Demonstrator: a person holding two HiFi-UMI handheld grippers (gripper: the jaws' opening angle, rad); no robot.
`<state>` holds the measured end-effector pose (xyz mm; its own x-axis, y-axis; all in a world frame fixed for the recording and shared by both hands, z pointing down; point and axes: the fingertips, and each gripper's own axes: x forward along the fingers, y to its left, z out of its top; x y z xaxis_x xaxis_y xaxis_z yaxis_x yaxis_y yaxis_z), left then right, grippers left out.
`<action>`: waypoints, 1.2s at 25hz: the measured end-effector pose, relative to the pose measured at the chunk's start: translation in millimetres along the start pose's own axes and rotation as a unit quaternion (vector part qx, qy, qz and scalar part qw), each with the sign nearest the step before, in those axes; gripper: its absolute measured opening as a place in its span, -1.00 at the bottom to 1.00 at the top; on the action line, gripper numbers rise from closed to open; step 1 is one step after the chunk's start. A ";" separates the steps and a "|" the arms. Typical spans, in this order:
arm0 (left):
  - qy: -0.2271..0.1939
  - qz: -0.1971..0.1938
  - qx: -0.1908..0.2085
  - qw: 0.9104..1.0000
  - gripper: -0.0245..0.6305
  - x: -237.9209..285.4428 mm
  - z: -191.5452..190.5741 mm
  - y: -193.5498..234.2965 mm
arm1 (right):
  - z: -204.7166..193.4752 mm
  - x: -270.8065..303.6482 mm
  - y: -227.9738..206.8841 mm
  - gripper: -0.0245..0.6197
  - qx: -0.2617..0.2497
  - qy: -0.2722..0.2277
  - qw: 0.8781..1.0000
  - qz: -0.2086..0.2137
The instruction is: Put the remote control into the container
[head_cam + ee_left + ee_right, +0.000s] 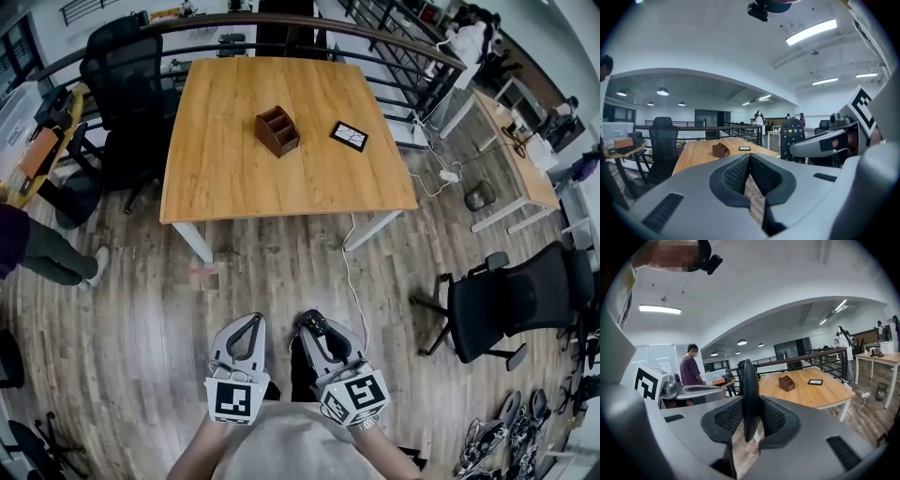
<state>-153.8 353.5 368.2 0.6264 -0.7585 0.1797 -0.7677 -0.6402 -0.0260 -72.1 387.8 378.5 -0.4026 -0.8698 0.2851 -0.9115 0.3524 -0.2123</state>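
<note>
The brown wooden container [277, 130] stands on the wooden table [225, 169], far ahead of both grippers; it also shows small in the left gripper view [720, 149] and the right gripper view [786, 383]. My right gripper [319, 330] is shut on the black remote control [310, 322], held low in front of the person's body over the floor. Edge-on, the remote [750, 399] sits between the right jaws. From the left gripper view its buttoned face [793, 138] stands upright. My left gripper [251, 322] hangs beside the right one, jaws together [750, 158] with nothing in them.
A small black framed plate [349, 136] lies right of the container. Black office chairs stand at the table's far left [127, 66] and on the floor at right [511, 305]. A white cable [349, 272] runs across the floor. A person [689, 371] stands at a desk to the left.
</note>
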 end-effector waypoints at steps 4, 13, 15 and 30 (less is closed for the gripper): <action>0.025 0.020 -0.016 0.999 -0.89 34.5 2.6 13.8 | 14.5 34.8 -21.9 -0.60 -0.001 0.000 1.000 0.026; -0.009 0.073 -0.052 0.996 -0.89 151.5 35.2 35.1 | 59.8 104.3 -116.3 -0.60 -0.008 0.008 0.997 0.074; -0.010 0.085 -0.051 0.995 -0.89 177.9 41.9 33.0 | 66.3 116.5 -142.5 -0.60 -0.008 0.013 0.996 0.082; 0.005 0.110 -0.049 0.993 -0.89 305.0 68.2 22.4 | 118.3 171.1 -263.2 -0.60 -0.017 0.010 0.991 0.129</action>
<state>29.2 99.5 355.3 0.4410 -0.8773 0.1895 -0.8956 -0.4439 0.0292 108.8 105.4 372.5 -0.6243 -0.7418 0.2448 -0.7800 0.5743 -0.2487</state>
